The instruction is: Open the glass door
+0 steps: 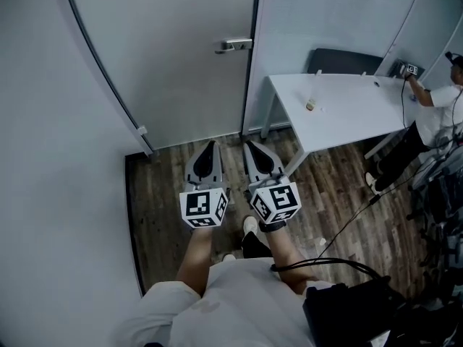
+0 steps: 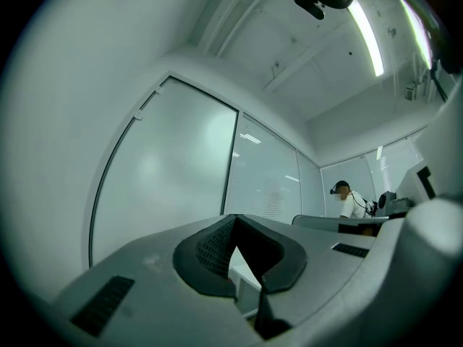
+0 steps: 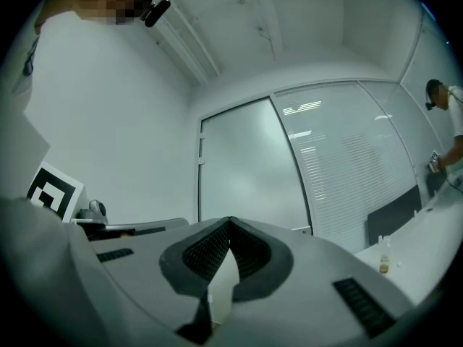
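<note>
The frosted glass door (image 1: 181, 63) stands closed ahead, with its metal lever handle (image 1: 233, 45) at the right edge. My left gripper (image 1: 210, 145) and right gripper (image 1: 250, 146) are held side by side over the wood floor, pointing at the door's foot and well short of it. Both are shut with nothing between their fingers. The handle sits above and beyond the right gripper. In the left gripper view the door (image 2: 173, 172) fills the space above the closed left gripper (image 2: 233, 217). The right gripper view shows the door (image 3: 246, 172) and its handle (image 3: 302, 229) beyond the closed right gripper (image 3: 230, 220).
A curved white wall (image 1: 51, 157) bounds the left, with the door's frame bracket (image 1: 142, 131). To the right stand a frosted partition (image 1: 325, 20), a white table (image 1: 354, 118) bearing a small bottle (image 1: 310, 105), a dark chair (image 1: 343, 61) and a person (image 1: 434, 114). Cables (image 1: 347, 226) cross the floor.
</note>
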